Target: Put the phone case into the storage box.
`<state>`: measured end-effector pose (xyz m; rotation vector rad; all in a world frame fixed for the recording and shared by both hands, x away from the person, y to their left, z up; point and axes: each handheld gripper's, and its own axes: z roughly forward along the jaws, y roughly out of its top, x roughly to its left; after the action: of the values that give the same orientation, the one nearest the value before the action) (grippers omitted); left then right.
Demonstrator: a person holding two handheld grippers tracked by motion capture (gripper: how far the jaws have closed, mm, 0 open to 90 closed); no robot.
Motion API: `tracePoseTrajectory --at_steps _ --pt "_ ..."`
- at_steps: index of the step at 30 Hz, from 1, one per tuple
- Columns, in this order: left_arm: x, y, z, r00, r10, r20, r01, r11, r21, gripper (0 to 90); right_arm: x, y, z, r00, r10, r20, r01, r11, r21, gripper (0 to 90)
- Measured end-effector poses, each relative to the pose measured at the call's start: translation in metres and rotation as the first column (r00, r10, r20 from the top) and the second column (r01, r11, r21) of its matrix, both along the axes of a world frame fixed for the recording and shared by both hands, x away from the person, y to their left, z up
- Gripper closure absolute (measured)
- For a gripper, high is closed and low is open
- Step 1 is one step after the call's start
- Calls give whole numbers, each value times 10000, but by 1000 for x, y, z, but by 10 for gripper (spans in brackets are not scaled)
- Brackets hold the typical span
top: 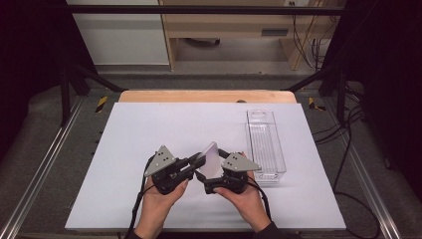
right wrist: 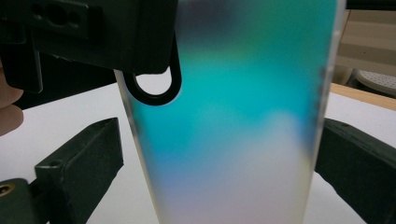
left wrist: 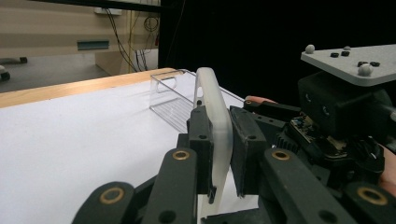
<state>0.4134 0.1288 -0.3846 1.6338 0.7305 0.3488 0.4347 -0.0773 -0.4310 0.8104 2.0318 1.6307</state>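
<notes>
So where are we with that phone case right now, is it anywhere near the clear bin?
Done: the translucent phone case is off the table, clamped in the left gripper. In hand: the right gripper has its jaws either side of the case, a gap visible on the left, so no second grip yet. Left: the clear bin looks empty, apart on the white mat.
</notes>
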Motion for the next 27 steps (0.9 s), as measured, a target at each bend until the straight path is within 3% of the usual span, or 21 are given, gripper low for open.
tracePoseTrajectory --at_steps 17,27 --pt "-1 1 -3 10000 52 -77 -53 9999 -89 799 -1 0 -1 10000 -75 48 75 10000 43 120" --pt "-2 -1 -6 9999 12 -117 -13 10000 -62 799 -1 1 -2 10000 -48 9 48 10000 52 111"
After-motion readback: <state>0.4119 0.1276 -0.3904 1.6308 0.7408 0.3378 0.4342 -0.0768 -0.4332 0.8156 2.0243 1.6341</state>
